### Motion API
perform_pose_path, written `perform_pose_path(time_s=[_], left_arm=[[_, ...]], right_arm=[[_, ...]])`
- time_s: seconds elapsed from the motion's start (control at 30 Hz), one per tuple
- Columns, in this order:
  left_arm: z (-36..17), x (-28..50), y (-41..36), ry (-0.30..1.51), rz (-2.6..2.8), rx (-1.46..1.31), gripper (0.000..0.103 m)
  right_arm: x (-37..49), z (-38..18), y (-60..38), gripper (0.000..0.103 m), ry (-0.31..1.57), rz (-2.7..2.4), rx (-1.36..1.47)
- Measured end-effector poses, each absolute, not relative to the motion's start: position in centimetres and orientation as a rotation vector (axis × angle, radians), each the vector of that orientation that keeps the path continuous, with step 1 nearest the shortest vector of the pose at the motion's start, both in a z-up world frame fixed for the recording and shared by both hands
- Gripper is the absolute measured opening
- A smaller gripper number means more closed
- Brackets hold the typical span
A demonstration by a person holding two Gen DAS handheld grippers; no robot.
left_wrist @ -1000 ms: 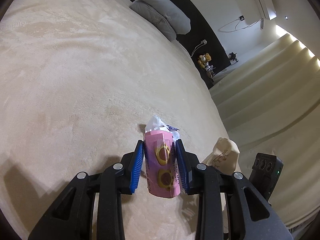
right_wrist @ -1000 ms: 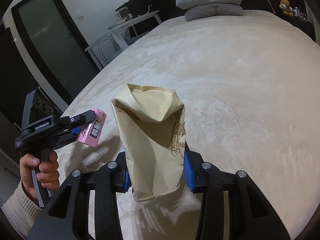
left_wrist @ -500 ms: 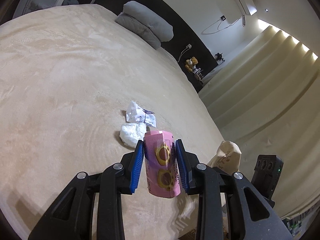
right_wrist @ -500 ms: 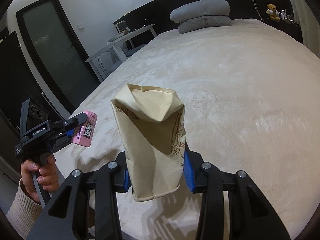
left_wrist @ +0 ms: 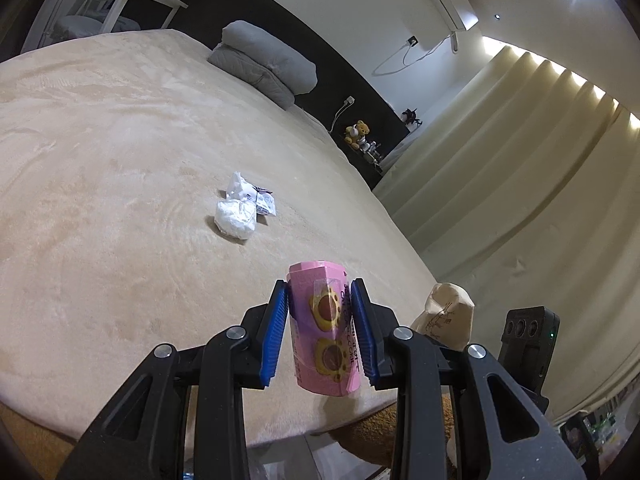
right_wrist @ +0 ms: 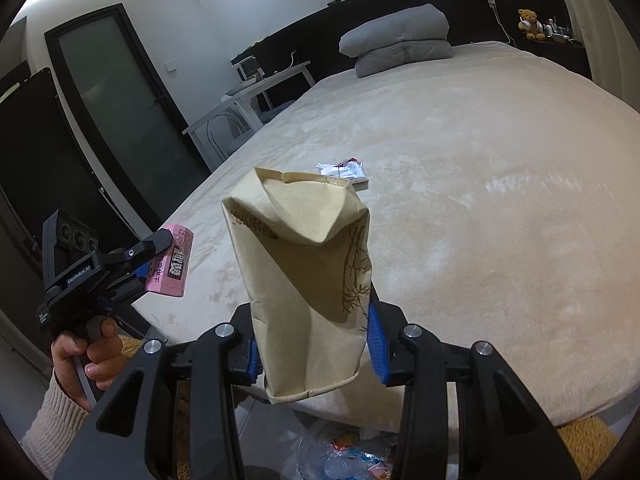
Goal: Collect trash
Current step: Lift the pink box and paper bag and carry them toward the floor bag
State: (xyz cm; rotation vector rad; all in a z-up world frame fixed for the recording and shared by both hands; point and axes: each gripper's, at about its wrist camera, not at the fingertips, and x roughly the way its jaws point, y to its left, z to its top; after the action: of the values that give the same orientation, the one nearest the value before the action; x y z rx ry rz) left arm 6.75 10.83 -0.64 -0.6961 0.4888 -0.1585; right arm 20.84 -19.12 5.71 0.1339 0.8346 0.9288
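While both tongs carry loads over near bed edge (left_wrist: 120,240): left gripper (left_wrist: 320,332) clamps pink packet (left_wrist: 326,340), right gripper (right_wrist: 316,344) clamps paper bag (right_wrist: 308,280), both upright. Trash bin liner (right_wrist: 344,456) directly below right tongs, nearer. Remaining white wrappers (left_wrist: 240,210) far, mid-bed.

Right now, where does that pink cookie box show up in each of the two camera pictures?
Left wrist view: the pink cookie box sits bottom centre, clamped between the left gripper and its blue pads.
Right wrist view: it appears at the left edge, mid-height, seen from the side, left of the brown paper bag.
Shared landmark: the stacked grey pillows at the head of the bed.
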Motion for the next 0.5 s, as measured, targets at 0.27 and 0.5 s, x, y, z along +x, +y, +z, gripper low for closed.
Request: perform_pose_path(time_s=[0.27,0.5], left_arm=[[-1.4,2.8,7.9,0.496,-0.165,-0.663,0.031],[-2.1,0.1,5.8,0.508,-0.176,-0.640,0.031]], right_arm=[[16.5,5.6,-21.2,0.041,0.820,0.942,0.144],[13.8,5.0,-22.6,0.041,0.837,0.944,0.146]])
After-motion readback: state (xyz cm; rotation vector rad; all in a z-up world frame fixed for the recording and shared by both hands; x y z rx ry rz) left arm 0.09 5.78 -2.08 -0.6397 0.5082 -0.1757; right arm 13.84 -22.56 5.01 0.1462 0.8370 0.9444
